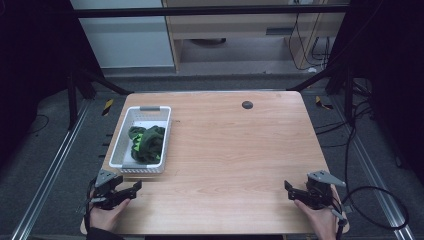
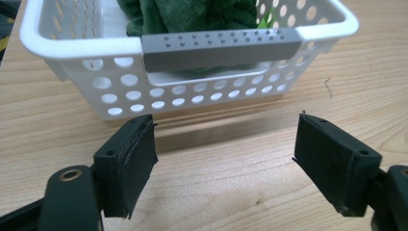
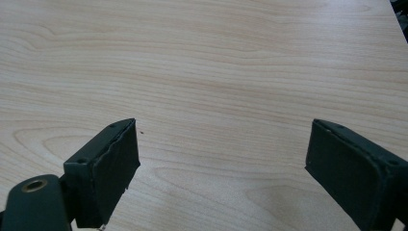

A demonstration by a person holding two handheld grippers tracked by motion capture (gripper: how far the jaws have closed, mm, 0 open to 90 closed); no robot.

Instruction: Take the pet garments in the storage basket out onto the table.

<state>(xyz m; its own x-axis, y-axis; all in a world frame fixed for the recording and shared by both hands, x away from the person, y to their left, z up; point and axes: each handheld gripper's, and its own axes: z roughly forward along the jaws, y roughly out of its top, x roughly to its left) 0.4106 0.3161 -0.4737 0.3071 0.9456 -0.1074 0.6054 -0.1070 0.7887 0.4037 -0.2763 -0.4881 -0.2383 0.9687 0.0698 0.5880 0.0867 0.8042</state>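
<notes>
A light wooden worktop [image 1: 225, 150] stands on grey floor. The white perforated basket [image 1: 123, 145] sits at its left, holding dark green cloth [image 1: 146, 142] whose shape is hard to make out. Just nearer than the basket, the left gripper [image 1: 134, 187] rests with fingers apart; well right of it, the right gripper [image 1: 289, 189] rests likewise, fingers spread over bare wood.

A light wooden table [image 1: 235, 150] carries a white perforated basket [image 1: 124, 131] near its left edge.

Overhead view; tongs cameras near table [image 1: 235, 150]
</notes>
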